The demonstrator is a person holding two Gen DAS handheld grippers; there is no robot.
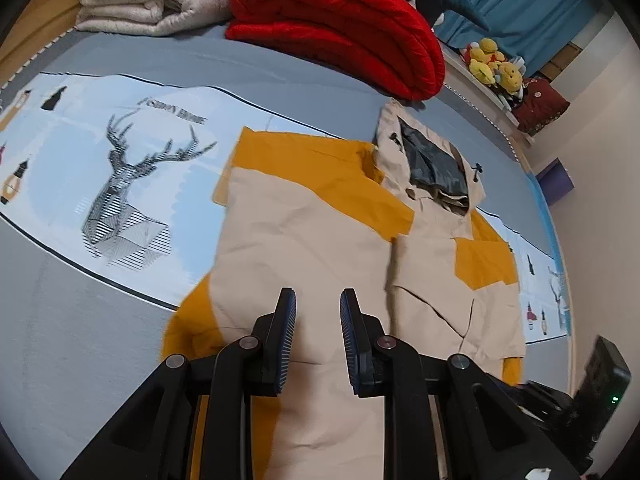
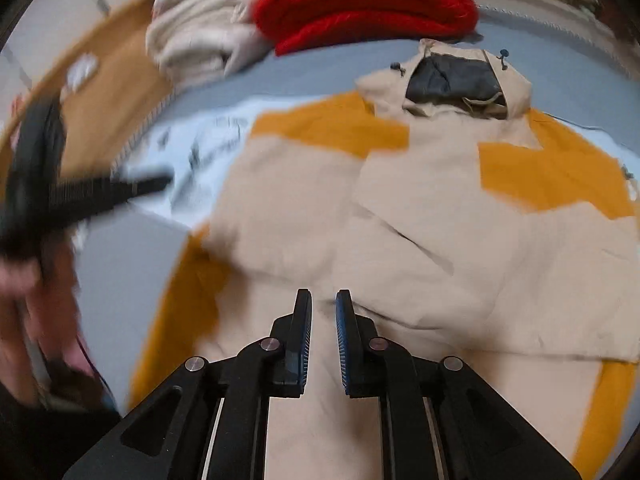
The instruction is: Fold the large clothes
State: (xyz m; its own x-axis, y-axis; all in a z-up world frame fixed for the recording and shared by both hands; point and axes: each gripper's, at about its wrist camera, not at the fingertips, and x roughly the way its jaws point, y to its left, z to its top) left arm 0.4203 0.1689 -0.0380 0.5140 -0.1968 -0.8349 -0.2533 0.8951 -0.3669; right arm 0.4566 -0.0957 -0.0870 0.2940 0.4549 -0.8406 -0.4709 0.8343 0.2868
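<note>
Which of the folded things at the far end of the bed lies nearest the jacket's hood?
The red blanket; the cream blanket lies further left of the hood.

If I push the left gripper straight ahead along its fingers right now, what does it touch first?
Most likely the beige and mustard jacket lying on the bed: the left gripper points down at its beige panel, jaws apart with nothing between them. Depth is unclear.

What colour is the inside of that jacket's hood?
Dark grey lining, set in the beige jacket; clearest in the right wrist view.
</note>
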